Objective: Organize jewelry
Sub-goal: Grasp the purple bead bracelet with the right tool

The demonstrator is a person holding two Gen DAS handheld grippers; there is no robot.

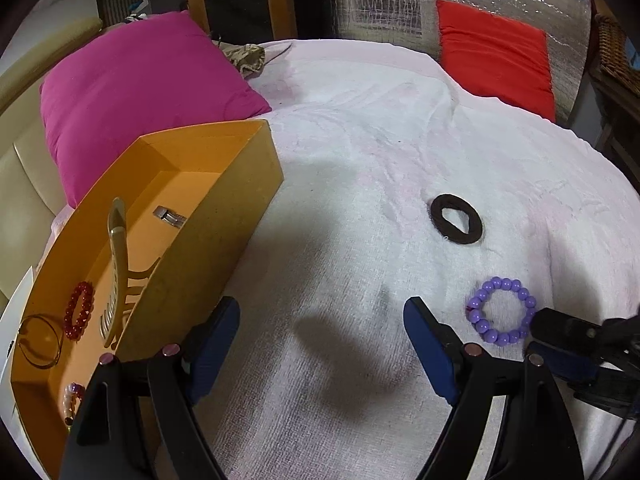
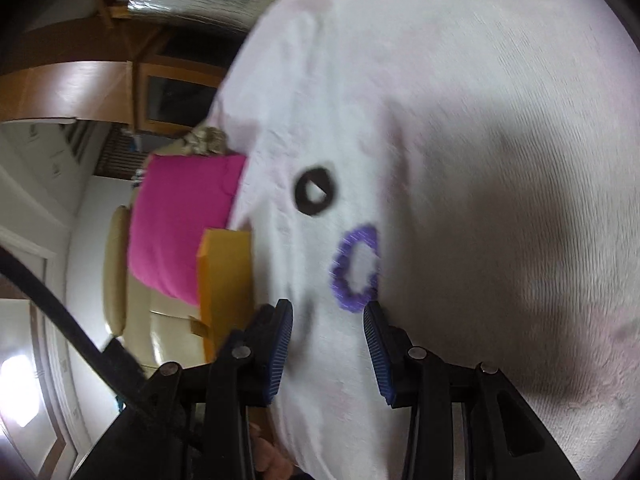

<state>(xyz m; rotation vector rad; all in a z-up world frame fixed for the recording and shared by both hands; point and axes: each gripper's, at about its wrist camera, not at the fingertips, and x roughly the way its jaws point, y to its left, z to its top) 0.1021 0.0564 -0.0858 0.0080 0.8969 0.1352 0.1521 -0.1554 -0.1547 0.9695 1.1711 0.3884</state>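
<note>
A white towel (image 1: pixel 360 160) covers the surface. Directly on it lie a purple bead bracelet (image 1: pixel 502 311), a black hair tie (image 1: pixel 456 220), an orange box (image 1: pixel 224 216), and pink (image 1: pixel 140 96) and red (image 1: pixel 496 56) cushions.

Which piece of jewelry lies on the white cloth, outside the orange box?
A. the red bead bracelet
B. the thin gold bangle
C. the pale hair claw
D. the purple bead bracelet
D: the purple bead bracelet rests on the white cloth near the black hair tie, while the red bracelet, gold bangle and hair claw lie inside the orange box.
</note>
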